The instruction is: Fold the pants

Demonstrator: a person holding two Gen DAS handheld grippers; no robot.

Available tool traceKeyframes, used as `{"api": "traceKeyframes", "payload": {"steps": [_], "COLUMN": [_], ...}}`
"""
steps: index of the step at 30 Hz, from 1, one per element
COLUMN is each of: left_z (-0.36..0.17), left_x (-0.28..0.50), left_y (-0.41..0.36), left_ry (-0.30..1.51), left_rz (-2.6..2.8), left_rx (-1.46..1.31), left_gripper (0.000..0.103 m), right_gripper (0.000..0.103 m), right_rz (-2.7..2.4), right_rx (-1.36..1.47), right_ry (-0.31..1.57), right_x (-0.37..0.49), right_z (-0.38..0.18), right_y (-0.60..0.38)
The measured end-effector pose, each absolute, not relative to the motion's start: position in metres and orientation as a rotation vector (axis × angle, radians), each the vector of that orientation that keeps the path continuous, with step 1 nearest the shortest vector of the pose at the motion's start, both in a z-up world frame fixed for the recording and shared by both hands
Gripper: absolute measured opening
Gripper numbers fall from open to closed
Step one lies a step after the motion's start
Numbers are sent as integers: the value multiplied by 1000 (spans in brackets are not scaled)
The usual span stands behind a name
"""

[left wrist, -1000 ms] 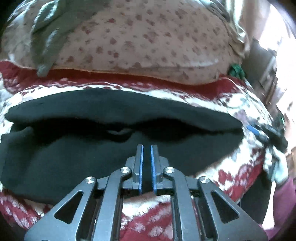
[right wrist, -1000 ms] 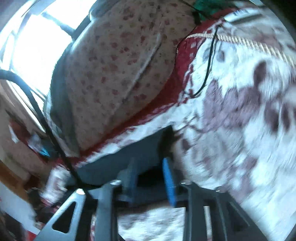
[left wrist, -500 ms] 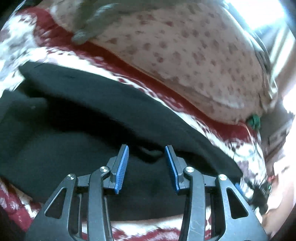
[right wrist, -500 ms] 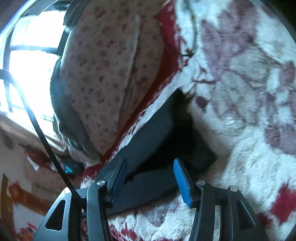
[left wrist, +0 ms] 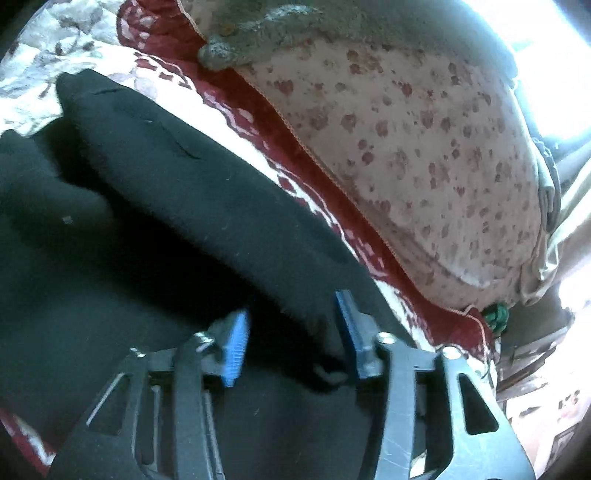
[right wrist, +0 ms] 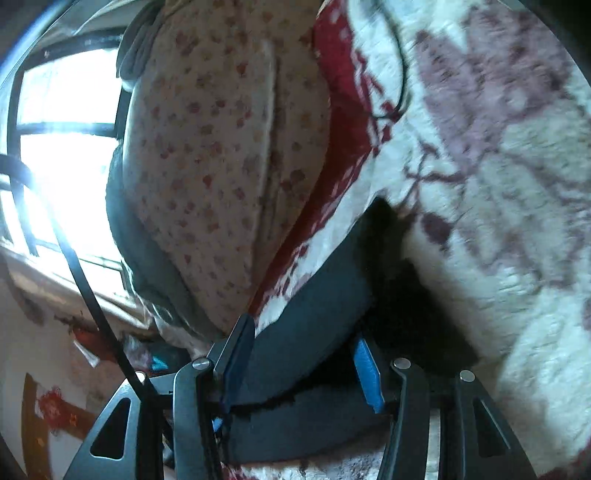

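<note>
The black pants [left wrist: 177, 206] lie folded lengthwise on a red-and-white patterned blanket [left wrist: 33, 77]. My left gripper [left wrist: 291, 332] is open, its blue pads on either side of the pants' upper fold edge. In the right wrist view the far end of the pants [right wrist: 325, 306] lies on the blanket [right wrist: 498, 184]. My right gripper [right wrist: 303, 354] is open, its jaws on either side of the upper layer of that end.
A large floral pillow [left wrist: 424, 155] lies along the far side of the pants, with a grey-green cloth [left wrist: 258, 33] on it. The pillow [right wrist: 221, 166] also shows in the right wrist view, with a bright window [right wrist: 62, 177] behind. A thin dark cord [right wrist: 399, 81] lies on the blanket.
Both grippers opened from shut and moved in close to the pants. The left swung toward the right end of the fold; the right now straddles the pants' end.
</note>
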State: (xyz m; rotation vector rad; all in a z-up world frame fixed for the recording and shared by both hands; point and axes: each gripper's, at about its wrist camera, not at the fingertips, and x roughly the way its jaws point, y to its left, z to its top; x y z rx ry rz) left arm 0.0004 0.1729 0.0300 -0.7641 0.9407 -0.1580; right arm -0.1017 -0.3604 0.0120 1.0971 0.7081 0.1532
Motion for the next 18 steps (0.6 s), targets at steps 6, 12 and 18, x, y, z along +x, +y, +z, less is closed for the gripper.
{"api": "traceKeyframes", "payload": {"steps": [6, 12, 18], "left_z": [29, 43, 72], "left_x": [17, 22, 7], "left_y": [165, 149, 153], "left_ry": [944, 960, 917], "left_rz": [-161, -192, -215], "left_rx": [-789, -680, -643], "left_gripper": [52, 11, 8], "right_gripper": [43, 11, 10], "right_rz": [157, 199, 257], "right_rx": [1108, 1128, 1085], "right_ry": [693, 622, 575], "right_x": [-96, -92, -97], "right_z": [6, 1, 26], "right_y": [-363, -368, -366]}}
